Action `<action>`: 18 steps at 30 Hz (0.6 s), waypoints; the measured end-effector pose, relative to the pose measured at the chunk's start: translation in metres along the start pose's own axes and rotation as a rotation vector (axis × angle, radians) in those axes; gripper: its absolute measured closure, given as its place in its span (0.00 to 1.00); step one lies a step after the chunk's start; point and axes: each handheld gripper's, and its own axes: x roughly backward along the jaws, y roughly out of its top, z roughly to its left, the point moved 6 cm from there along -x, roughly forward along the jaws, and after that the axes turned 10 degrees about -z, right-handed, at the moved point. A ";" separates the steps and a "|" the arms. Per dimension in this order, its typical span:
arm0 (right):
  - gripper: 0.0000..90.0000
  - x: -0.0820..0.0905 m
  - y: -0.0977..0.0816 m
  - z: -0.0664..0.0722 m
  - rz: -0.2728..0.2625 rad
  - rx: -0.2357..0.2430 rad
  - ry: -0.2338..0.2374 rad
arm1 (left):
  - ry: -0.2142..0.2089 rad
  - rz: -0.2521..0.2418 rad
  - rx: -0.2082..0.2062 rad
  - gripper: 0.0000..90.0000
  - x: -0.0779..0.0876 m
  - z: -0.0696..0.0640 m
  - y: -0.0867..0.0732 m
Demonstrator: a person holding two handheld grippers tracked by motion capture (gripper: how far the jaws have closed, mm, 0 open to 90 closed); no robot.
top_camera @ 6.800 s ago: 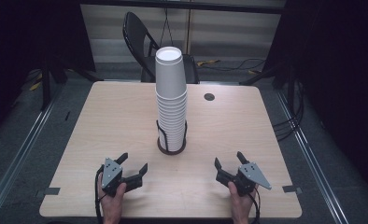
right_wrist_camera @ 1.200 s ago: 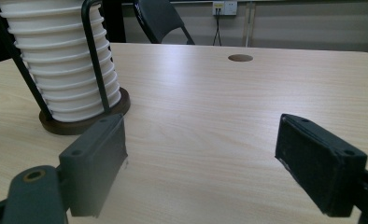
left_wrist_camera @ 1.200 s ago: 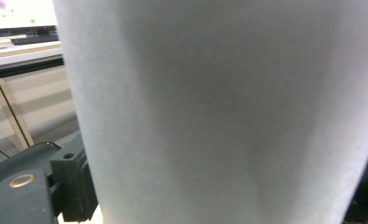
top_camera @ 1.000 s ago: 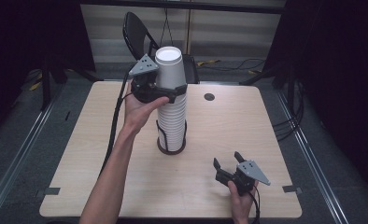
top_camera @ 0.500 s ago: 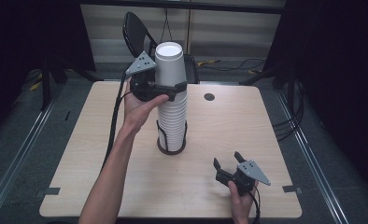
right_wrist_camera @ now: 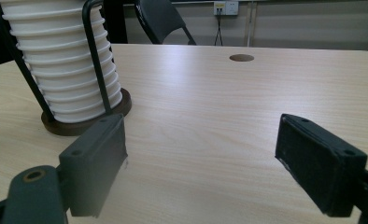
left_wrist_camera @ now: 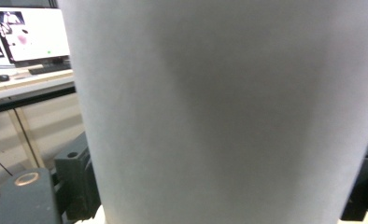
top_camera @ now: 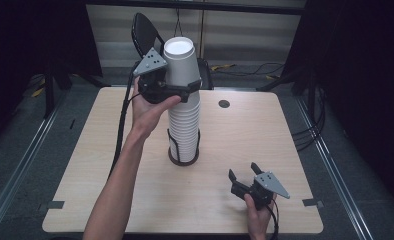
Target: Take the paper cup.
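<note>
Presently the left gripper (top_camera: 177, 90) stands at the top of the tall stack of paper cups (top_camera: 184, 117), its jaws set to either side of the topmost cup (top_camera: 180, 62); they have just been closing, with that cup between them, and in the high view they appear to bear on its wall, though firm contact cannot be confirmed. The stack sits in a dark wire holder (top_camera: 183, 156) near the middle of the counter (top_camera: 265, 130). The right gripper (top_camera: 243, 176) rests low near the front edge, jaws well apart and holding nothing. In my judgement the cup is very light, thin-walled and easily crushed, with a smooth, somewhat slippery surface; it is best taken on the side wall just below the rolled rim, with gentle pressure, and lifted straight up so the nested cups beneath do not follow. Count: one stack, individual cups too many to tally reliably; one holder; two grippers.
</note>
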 end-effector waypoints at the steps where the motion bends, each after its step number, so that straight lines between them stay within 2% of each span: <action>1: 0.17 0.000 0.000 0.000 0.000 0.000 0.000 | -0.002 0.001 -0.002 0.14 0.000 0.000 0.002; 6: 0.18 0.000 0.000 0.000 0.000 0.000 0.001 | 0.004 -0.033 -0.004 0.14 0.002 0.001 0.010; 9: 0.17 0.000 0.000 0.000 0.002 0.001 0.002 | 0.016 -0.071 -0.007 0.14 0.004 0.003 0.015; 15: 0.17 0.000 0.000 0.000 0.003 0.004 0.000 | 0.008 -0.112 0.006 0.15 0.007 0.007 0.020; 18: 0.18 0.000 0.000 0.000 0.005 0.002 0.000 | 0.005 -0.122 -0.004 0.15 0.009 0.007 0.023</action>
